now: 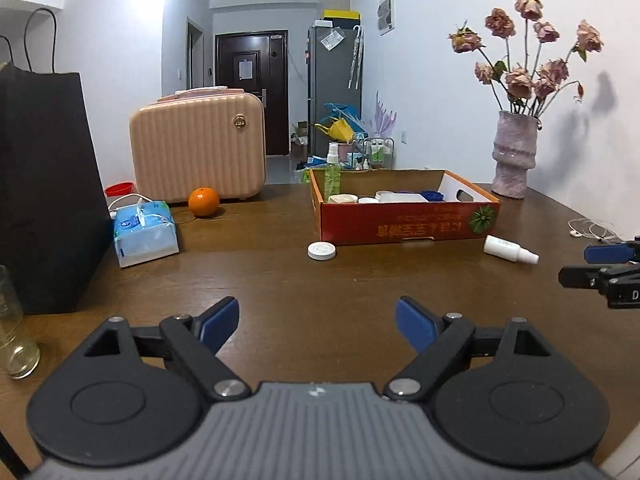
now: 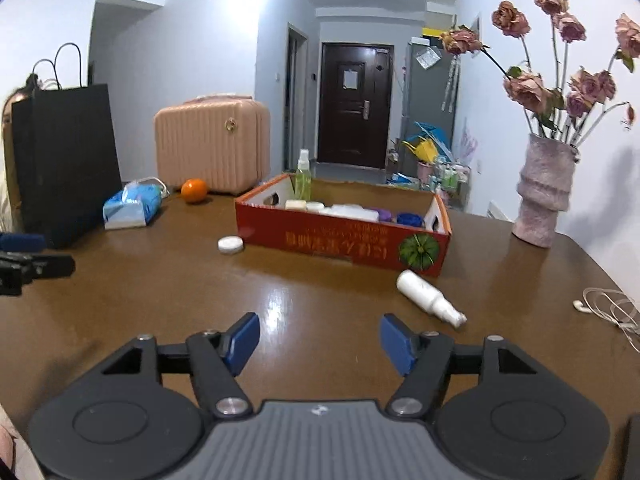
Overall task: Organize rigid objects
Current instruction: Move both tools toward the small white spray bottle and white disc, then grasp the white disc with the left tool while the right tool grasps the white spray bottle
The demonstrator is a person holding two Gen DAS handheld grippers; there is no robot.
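1. A white spray bottle (image 2: 430,297) is seen lying on the surface, ahead-right of the right hand-held gripper (image 2: 320,342), nozzle pointing right.
2. Both the right and the left hand-held gripper (image 1: 317,322) are spread, empty; the right is judged nearer.

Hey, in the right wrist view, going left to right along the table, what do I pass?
Black paper bag → tissue pack → orange → white round jar → red cardboard box → white spray bottle → pink vase → earphones.
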